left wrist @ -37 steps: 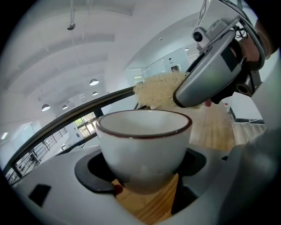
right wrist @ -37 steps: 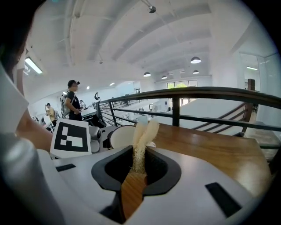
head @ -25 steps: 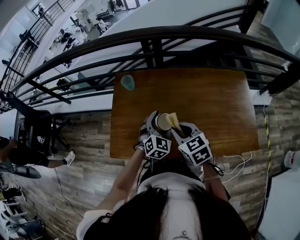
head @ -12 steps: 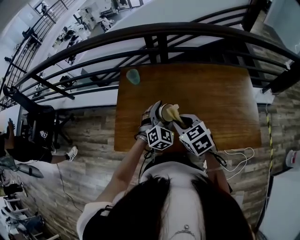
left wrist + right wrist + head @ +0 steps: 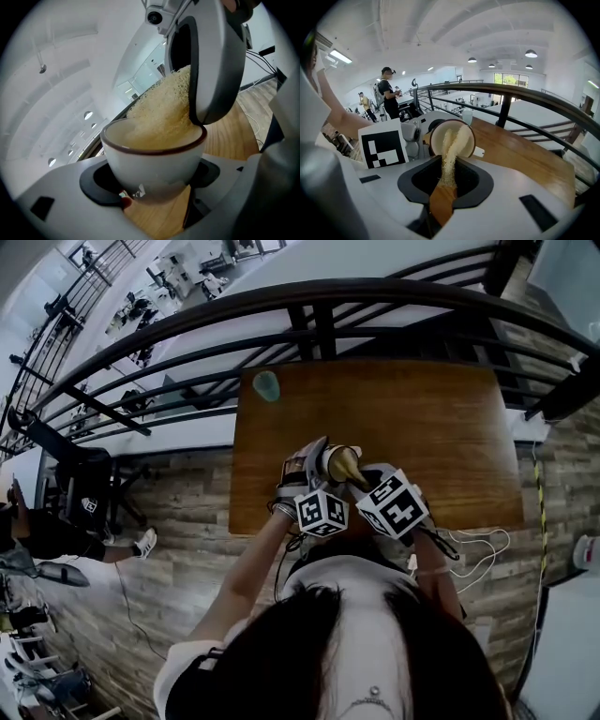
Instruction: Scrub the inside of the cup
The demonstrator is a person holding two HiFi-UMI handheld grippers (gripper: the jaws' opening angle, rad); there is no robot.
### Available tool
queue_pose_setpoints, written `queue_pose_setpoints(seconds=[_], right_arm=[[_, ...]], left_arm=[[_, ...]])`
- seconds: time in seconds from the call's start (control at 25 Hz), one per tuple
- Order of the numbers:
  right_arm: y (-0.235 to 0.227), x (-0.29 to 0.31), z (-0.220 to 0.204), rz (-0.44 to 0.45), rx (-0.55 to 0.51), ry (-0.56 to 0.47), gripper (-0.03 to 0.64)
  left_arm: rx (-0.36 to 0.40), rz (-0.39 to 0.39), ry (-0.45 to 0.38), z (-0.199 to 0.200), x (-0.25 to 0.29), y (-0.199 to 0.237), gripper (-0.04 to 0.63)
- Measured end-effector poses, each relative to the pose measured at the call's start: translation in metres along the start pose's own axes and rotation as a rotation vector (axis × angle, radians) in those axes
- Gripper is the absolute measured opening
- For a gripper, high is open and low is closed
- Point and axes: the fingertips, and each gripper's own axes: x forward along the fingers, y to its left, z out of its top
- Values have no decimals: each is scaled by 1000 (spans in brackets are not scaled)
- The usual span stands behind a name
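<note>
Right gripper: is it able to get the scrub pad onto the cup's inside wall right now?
Probably yes. The left gripper holds the cup with its mouth tilted toward the right gripper, whose scrub pad reaches inside. Nothing blocks the rim.

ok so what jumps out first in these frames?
A white cup with a dark rim, clamped in the left gripper over the near side of the wooden table. The right gripper holds a yellow sponge inside it. A small teal object sits alone at the table's far left corner.
</note>
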Motion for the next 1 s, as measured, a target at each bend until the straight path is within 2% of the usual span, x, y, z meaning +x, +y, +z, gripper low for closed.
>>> queue_pose_setpoints(seconds=[0.16, 0.44, 0.72, 1.0], right_arm=[[8, -1, -7, 34, -3, 59, 84], [24, -3, -18, 166, 49, 116, 84], [32, -9, -23, 276, 121, 113, 84], [42, -18, -18, 412, 264, 20, 84]], left_arm=[[51, -8, -10, 4, -5, -7, 407], [186, -23, -57, 11, -4, -28, 407], [215, -44, -94, 23, -10, -39, 407], [237, -52, -132, 35, -19, -46, 407]])
